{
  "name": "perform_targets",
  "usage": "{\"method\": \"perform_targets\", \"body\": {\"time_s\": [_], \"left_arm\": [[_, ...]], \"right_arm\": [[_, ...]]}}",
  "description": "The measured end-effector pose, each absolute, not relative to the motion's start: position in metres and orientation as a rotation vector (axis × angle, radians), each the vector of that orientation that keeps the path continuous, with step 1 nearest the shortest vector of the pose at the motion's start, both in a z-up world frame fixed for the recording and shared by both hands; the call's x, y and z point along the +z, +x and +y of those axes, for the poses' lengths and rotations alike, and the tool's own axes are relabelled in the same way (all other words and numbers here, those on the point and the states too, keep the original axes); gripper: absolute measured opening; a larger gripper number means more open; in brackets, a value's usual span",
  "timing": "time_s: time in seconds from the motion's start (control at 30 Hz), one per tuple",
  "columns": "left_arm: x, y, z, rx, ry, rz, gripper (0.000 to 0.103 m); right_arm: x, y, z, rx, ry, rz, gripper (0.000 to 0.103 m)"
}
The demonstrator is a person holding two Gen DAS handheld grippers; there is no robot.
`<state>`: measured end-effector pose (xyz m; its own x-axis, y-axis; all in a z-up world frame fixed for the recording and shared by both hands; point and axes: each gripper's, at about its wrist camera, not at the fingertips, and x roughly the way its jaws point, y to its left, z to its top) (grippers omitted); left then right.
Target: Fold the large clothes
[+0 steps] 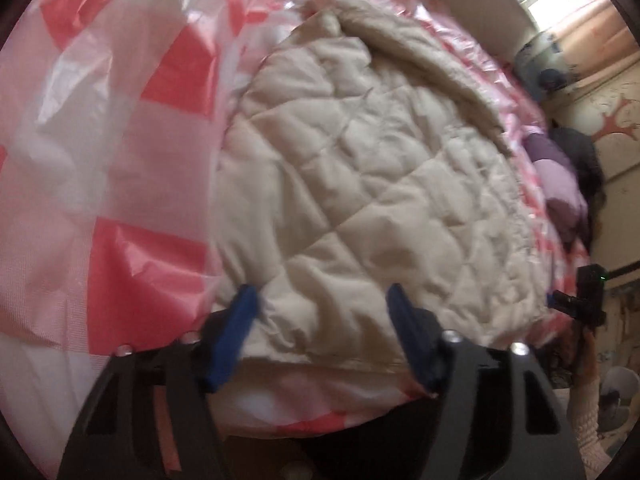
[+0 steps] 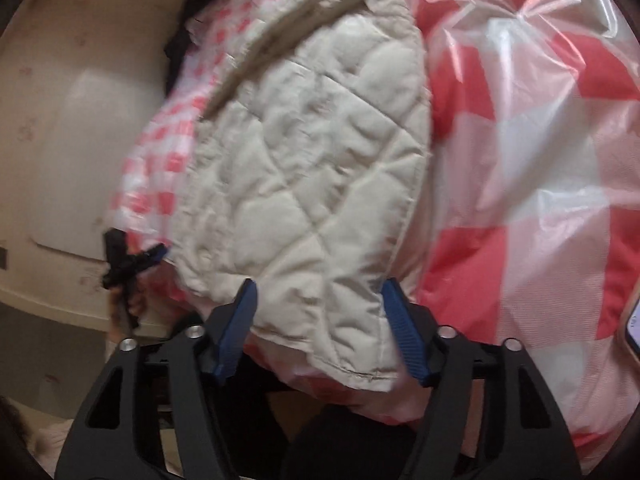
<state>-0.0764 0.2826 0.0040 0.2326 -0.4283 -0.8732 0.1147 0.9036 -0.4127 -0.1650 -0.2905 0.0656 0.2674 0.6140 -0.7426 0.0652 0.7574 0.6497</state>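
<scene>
A cream quilted jacket (image 1: 360,184) lies spread on a red-and-white checked plastic sheet (image 1: 120,160). My left gripper (image 1: 322,300) hangs over the jacket's near hem, blue fingers (image 1: 236,332) wide apart, with the hem's edge between them and no visible pinch. In the right wrist view the same jacket (image 2: 304,168) runs away from me, and my right gripper (image 2: 318,296) straddles its near corner with the jaws apart. Each gripper shows in the other's view: the right gripper (image 1: 580,300) at the jacket's right edge, the left gripper (image 2: 128,264) at its left edge.
The checked sheet (image 2: 520,160) covers the whole surface and hangs over the near edge. Folded purple clothes (image 1: 560,184) and a dark garment (image 1: 580,152) sit at the far right. A phone's edge (image 2: 634,328) lies on the sheet. A cream wall (image 2: 80,120) stands beyond.
</scene>
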Motion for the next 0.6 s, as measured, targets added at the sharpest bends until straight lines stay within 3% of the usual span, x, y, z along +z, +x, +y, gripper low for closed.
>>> {"method": "perform_targets", "body": {"time_s": [0.17, 0.2, 0.27, 0.37, 0.6], "left_arm": [[0.001, -0.079, 0.280, -0.343, -0.252, 1.283, 0.036], [0.001, -0.079, 0.279, -0.339, -0.242, 1.286, 0.033], [0.004, -0.079, 0.276, -0.332, -0.212, 1.285, 0.013], [0.011, -0.081, 0.273, -0.345, -0.216, 1.275, 0.002], [0.104, -0.119, 0.264, -0.508, -0.334, 1.102, 0.000]], "right_arm": [[0.050, -0.168, -0.298, 0.364, 0.658, 1.273, 0.045], [0.047, -0.166, -0.297, 0.366, 0.646, 1.280, 0.035], [0.051, -0.164, -0.293, 0.385, 0.651, 1.252, 0.017], [0.051, -0.162, -0.286, 0.432, 0.657, 1.216, 0.012], [0.126, -0.180, -0.301, 0.561, 0.803, 0.909, 0.009]]}}
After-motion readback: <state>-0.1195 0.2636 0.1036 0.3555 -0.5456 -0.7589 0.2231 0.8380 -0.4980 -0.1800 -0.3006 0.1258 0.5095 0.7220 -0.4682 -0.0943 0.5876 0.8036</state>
